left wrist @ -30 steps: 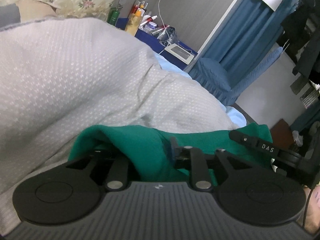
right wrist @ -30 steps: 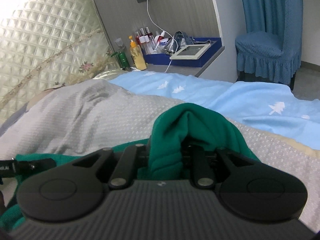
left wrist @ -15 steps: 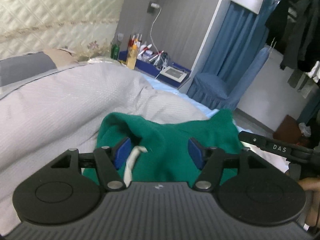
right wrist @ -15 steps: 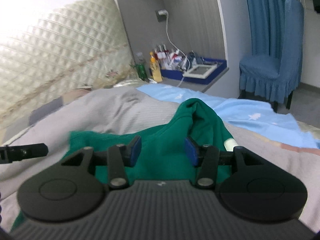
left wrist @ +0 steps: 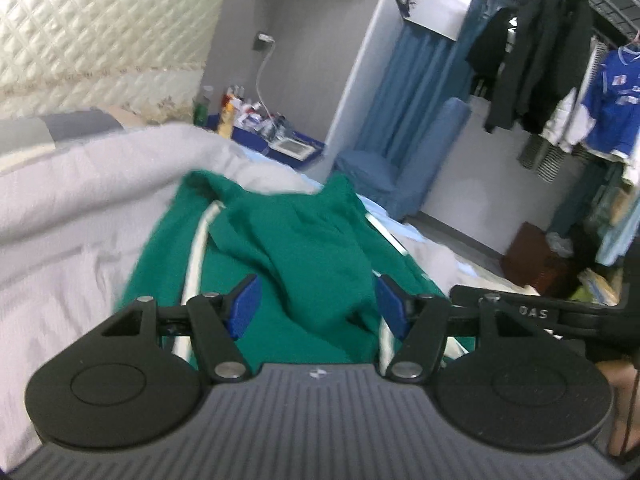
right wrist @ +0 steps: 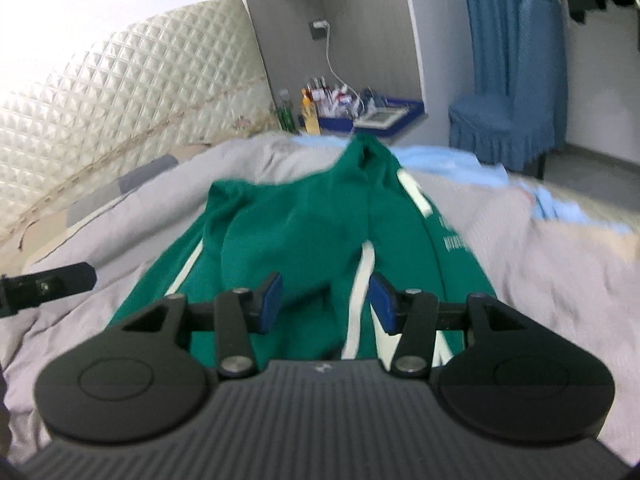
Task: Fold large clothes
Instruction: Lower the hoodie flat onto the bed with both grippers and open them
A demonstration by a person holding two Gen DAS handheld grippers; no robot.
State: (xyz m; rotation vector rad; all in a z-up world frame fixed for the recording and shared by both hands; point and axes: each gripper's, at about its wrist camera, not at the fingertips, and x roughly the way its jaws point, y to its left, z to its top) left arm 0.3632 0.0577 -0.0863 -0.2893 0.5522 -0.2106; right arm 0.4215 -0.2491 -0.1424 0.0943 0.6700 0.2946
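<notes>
While both tools hung above the bed, the green garment (left wrist: 304,248) lay spread lengthwise on the grey bedcover (left wrist: 72,208), its white stripes running away from the cameras and its far end bunched into a raised fold. Seen from the left wrist, the left gripper (left wrist: 316,304) had its jaws standing wide apart, having just been opening; its blue pads (left wrist: 244,304) touched no cloth, and the garment lay beyond and below them. From the right wrist, the right gripper (right wrist: 324,300) showed a narrower gap, also just opened, with nothing pinched between its blue pads (right wrist: 270,300); the garment (right wrist: 320,216) lay on the cover (right wrist: 540,264) below. A pale blue sheet (right wrist: 452,160) showed at the far right of the bed. Farther off stood a blue-covered chair (right wrist: 500,128), a bedside shelf crowded with bottles (right wrist: 308,112), and a quilted cream headboard (right wrist: 120,92) at the far left. Dark clothes (left wrist: 532,60) hung on a rail at the right.
</notes>
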